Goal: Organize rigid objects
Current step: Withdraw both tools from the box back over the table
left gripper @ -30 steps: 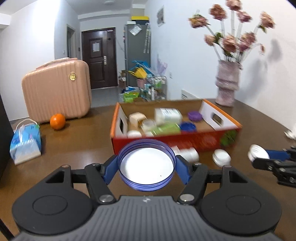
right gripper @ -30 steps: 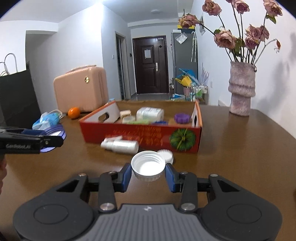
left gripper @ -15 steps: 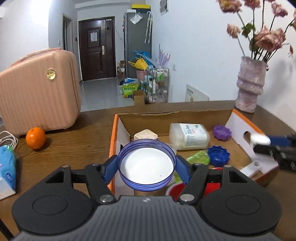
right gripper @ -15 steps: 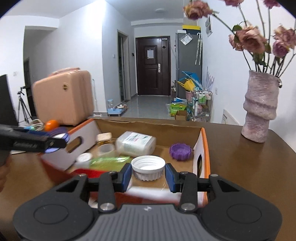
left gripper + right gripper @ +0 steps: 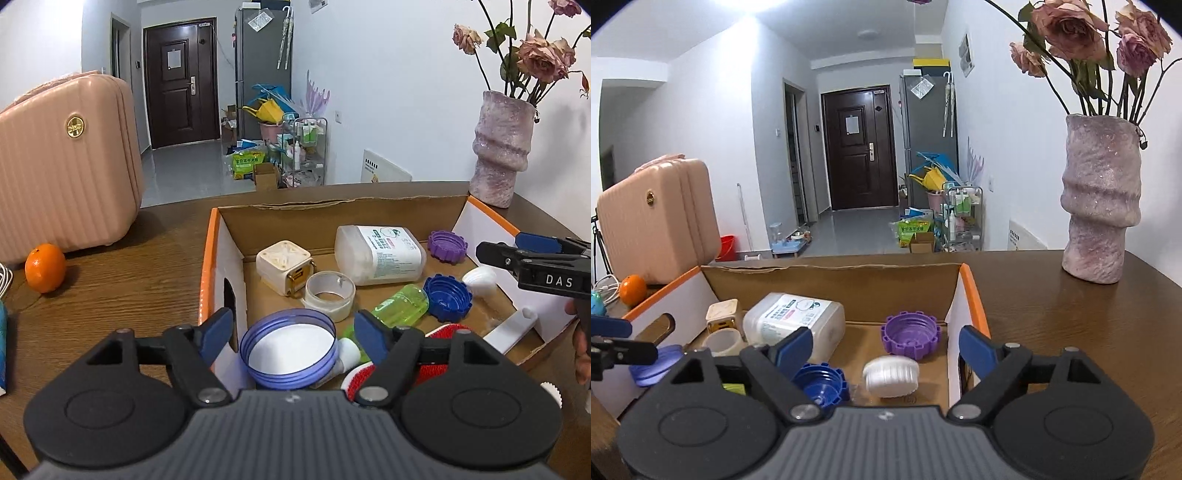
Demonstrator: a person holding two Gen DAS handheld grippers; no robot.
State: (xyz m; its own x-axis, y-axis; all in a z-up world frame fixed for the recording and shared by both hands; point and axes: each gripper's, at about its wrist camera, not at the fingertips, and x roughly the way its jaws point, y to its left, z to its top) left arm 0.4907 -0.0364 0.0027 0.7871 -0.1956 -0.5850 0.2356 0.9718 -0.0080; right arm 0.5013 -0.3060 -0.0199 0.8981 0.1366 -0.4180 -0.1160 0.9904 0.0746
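An orange-rimmed cardboard box (image 5: 212,236) (image 5: 971,291) holds several small objects. My left gripper (image 5: 293,332) is open above the box's near left corner; the large blue-rimmed lid (image 5: 290,349) (image 5: 655,363) sits free between its fingers, down in the box. My right gripper (image 5: 886,347) is open above the box's right end; the white cap (image 5: 891,376) (image 5: 480,278) lies in the box below it. Also in the box are a purple cap (image 5: 910,336), a dark blue cap (image 5: 447,297), a white bottle (image 5: 378,254), a tape roll (image 5: 328,293), a green bottle (image 5: 400,306) and a cream cube (image 5: 284,266).
A pink suitcase (image 5: 62,166) and an orange (image 5: 45,267) stand left of the box on the brown wooden table (image 5: 129,280). A purple-grey vase (image 5: 1099,199) with dried roses stands at the back right. The right gripper shows in the left wrist view (image 5: 535,264).
Both grippers moved forward over the box and opened. The blue-rimmed lid dropped out of the left gripper and the white cap out of the right one, both into the box.
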